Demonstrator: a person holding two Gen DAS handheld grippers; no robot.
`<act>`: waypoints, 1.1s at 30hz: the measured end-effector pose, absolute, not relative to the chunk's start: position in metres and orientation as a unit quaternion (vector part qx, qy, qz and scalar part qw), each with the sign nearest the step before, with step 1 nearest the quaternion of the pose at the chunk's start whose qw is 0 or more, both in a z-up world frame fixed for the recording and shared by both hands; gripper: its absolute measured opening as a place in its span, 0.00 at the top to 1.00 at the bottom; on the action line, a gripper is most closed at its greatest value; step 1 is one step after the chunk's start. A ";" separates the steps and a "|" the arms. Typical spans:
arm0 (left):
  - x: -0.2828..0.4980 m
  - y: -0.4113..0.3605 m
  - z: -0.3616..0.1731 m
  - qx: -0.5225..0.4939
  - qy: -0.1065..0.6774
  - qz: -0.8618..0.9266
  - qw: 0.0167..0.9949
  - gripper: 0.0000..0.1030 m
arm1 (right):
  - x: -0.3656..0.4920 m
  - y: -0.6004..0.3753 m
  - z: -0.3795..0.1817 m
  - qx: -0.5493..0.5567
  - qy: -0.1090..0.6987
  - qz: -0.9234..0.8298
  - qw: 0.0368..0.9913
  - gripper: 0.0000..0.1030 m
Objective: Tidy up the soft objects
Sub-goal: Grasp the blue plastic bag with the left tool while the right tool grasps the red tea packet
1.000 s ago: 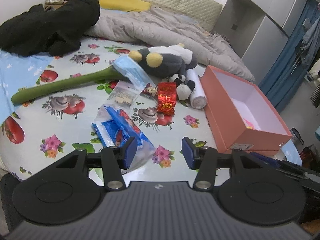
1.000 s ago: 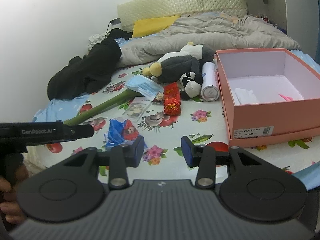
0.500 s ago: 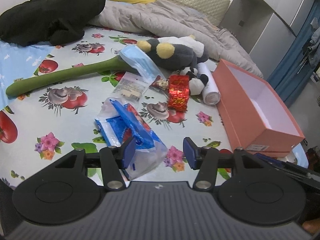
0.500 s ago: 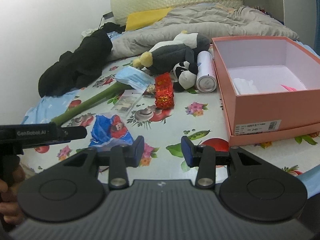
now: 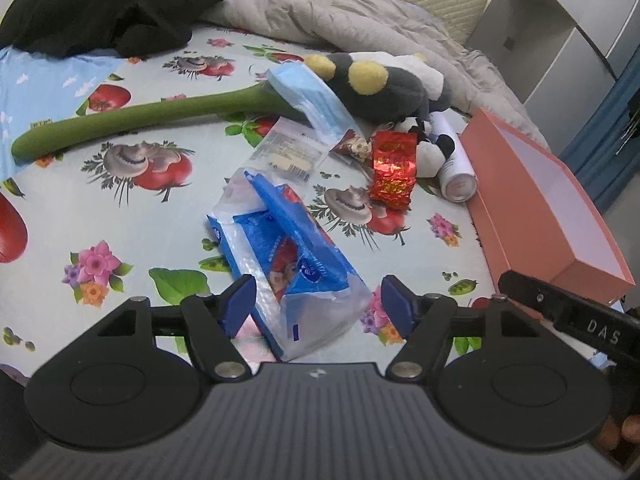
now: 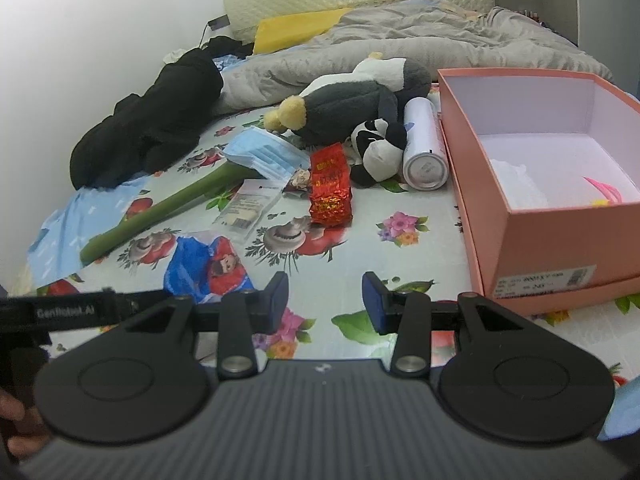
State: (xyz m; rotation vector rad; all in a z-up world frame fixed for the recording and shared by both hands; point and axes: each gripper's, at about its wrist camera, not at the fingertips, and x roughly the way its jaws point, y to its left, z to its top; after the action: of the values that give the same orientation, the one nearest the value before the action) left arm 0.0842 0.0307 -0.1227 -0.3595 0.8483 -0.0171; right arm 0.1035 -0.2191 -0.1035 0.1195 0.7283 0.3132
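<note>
Left gripper (image 5: 318, 306), jaws just widened, straddles a crumpled blue-and-clear plastic bag (image 5: 286, 256) untouched; right gripper (image 6: 325, 300) parted, empty, near an open salmon cardboard box (image 6: 532, 256) holding white paper (image 6: 516, 182).

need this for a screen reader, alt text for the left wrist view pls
The left gripper, open and just widened, straddles a blue and clear plastic pack on a flower-print bedsheet. Beyond lie a red foil packet, face mask, plush toys and an open pink box.
</note>
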 end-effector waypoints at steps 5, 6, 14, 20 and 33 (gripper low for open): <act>0.088 0.033 -0.133 -0.179 0.414 -0.001 0.893 0.25 | 0.116 -0.215 -0.109 0.057 0.360 0.157 0.918 0.58; 0.089 0.033 -0.135 -0.180 0.414 0.000 0.892 0.24 | 0.119 -0.214 -0.110 0.057 0.361 0.158 0.917 0.58; 0.103 0.028 -0.157 -0.179 0.424 0.000 0.888 0.24 | 0.145 -0.210 -0.122 0.057 0.370 0.159 0.913 0.41; 0.115 0.031 -0.171 -0.184 0.427 0.007 0.885 0.24 | 0.173 -0.202 -0.137 0.057 0.384 0.160 0.908 0.41; 0.145 0.046 -0.183 -0.202 0.412 0.031 0.888 0.29 | 0.243 -0.174 -0.167 0.030 0.404 0.165 0.899 0.34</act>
State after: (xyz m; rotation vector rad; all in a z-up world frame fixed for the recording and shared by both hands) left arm 0.1447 0.0457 -0.1825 -0.4197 0.8559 0.0643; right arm 0.2428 -0.1742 -0.1672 0.0631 0.8363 0.3410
